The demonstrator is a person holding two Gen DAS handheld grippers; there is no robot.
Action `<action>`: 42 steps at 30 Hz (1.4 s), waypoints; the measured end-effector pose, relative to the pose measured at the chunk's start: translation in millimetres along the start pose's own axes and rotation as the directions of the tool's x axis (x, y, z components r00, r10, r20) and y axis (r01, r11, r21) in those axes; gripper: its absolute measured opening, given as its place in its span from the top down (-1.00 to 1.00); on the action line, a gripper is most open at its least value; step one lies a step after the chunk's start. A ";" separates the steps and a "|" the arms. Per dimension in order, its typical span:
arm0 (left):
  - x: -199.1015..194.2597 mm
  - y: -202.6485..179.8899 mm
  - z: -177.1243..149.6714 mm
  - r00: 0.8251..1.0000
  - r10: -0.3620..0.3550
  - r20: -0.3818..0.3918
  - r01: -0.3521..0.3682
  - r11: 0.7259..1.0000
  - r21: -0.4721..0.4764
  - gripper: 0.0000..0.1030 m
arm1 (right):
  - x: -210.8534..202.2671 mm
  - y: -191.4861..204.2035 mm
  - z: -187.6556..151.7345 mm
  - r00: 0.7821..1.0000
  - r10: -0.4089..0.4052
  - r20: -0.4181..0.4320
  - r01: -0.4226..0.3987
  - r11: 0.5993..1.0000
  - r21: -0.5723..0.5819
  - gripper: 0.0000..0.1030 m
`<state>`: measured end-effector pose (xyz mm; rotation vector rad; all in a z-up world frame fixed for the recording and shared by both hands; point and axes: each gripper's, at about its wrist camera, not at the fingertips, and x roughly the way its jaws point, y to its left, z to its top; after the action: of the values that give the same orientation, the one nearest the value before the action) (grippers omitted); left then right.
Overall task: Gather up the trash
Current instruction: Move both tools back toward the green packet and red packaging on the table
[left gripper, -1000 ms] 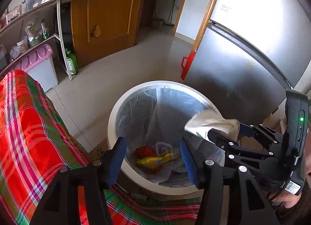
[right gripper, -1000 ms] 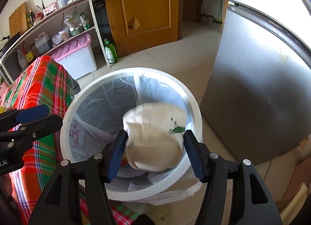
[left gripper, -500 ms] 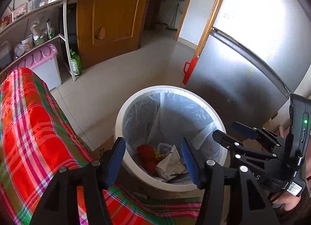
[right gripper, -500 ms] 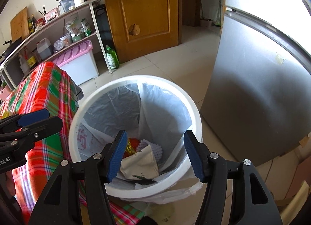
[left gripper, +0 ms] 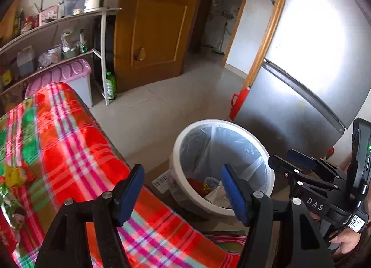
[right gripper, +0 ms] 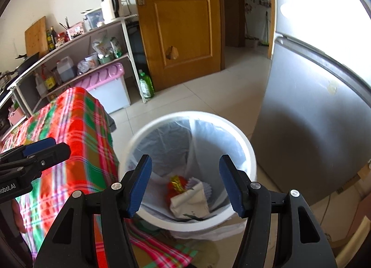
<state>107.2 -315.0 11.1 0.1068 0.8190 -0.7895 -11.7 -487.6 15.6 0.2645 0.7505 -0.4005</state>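
Both my grippers empty, left gripper opening, right gripper wide; crinkly wrappers at 9 o'clock (light, slippery), I'd pinch 1 edge.

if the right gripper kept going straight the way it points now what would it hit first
Probably the cream paper bag lying in the white round bin with the clear liner; the open right gripper holds nothing and aims into it, though depth is unclear.

Home kitchen: fridge, kettle, stocked shelves.
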 end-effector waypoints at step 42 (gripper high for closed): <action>-193.8 287.7 -115.5 0.945 0.326 0.037 -0.274 0.844 -0.461 -0.82 | 16.1 290.2 -18.5 0.870 0.476 -0.132 -0.493 0.817 -0.300 -0.19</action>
<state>146.9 48.4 5.7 -0.2205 0.8322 -0.2897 116.2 -226.0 17.4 0.1458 0.7562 0.2210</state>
